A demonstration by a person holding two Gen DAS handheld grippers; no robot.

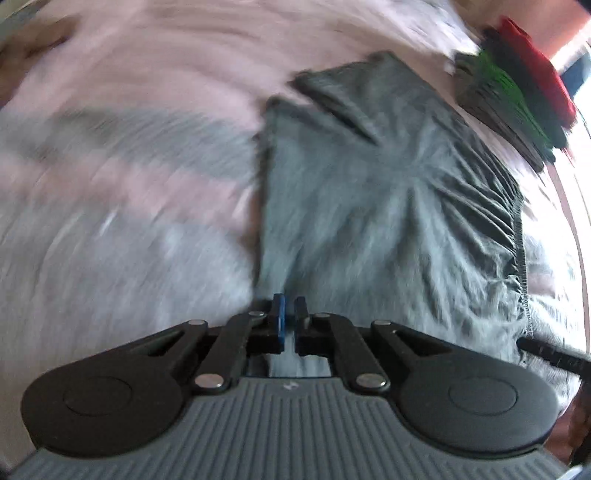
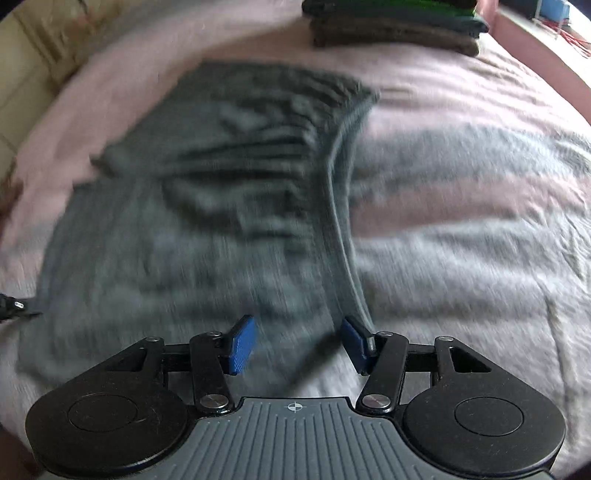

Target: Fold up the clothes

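A grey garment (image 1: 369, 192) lies spread on a pink & grey striped bed cover (image 1: 129, 92). In the left wrist view the left claw (image 1: 290, 314) sits at the near edge of the cloth w/ its two fingers pressed nearly together; a bit of grey cloth seems to be pinched there, but the pic is blurry so I can't be fully sure. The cloth fans out in wrinkles from that spot, & a stitched hem runs down its right side. In the right wrist view the right claw (image 2: 297, 345) is spread wide, w/ blue pads (image 2: 242, 345) showing, & nothing is held between them. It hovers over the near part of the grey garment (image 2: 207, 192), close to the folded edge on the right. At the far end of the bed sits a stack of folded clothes (image 2: 399, 26), dark w/ some green, well apart from the grey one. Both pics are smeared.
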